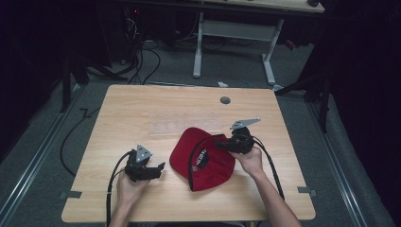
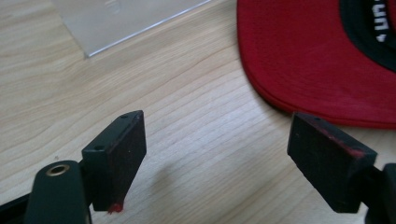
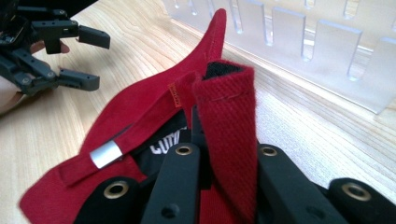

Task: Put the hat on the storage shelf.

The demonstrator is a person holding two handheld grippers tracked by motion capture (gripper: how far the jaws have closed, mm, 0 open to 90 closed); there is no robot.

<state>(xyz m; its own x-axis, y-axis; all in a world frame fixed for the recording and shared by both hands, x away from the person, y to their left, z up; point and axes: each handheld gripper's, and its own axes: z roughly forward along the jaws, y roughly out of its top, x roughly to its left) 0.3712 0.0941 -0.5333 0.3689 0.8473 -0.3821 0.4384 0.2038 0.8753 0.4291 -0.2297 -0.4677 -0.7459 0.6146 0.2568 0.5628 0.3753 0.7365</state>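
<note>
The right gripper [image 1: 226, 144] has its jaws pressed together on the red cap [image 1: 201, 158]: in the right gripper view the two black jaws clamp a fold of red fabric at the cap's back edge, by its adjusting strap [image 3: 229, 135], which stands up between them. A small silver clip [image 3: 105, 154] sits on the strap's loose end to the left of the jaws, and the black sweatband with white lettering shows just below the pinched fold. The right hand [image 1: 249, 160] holds this gripper at the cap's right side, with the grey plate above it and the cable trailing back toward the near edge.

The left gripper [image 1: 158, 169] has its jaws spread wide with nothing between them. In the left gripper view they hang over bare wood, and the right-hand jaw is near the cap's red brim without touching it. Both pads carry faint red smears. The left hand [image 1: 127, 187] holds this gripper just left of the cap.

The cap lies upside down on the wooden worktop [image 1: 142, 109], near the middle and toward the near side, its brim pointing left and far. A clear slotted plastic rack [image 3: 299, 42] lies flat on the worktop just beyond the cap. A round grey grommet [image 1: 225, 100] sits near the far edge.
</note>
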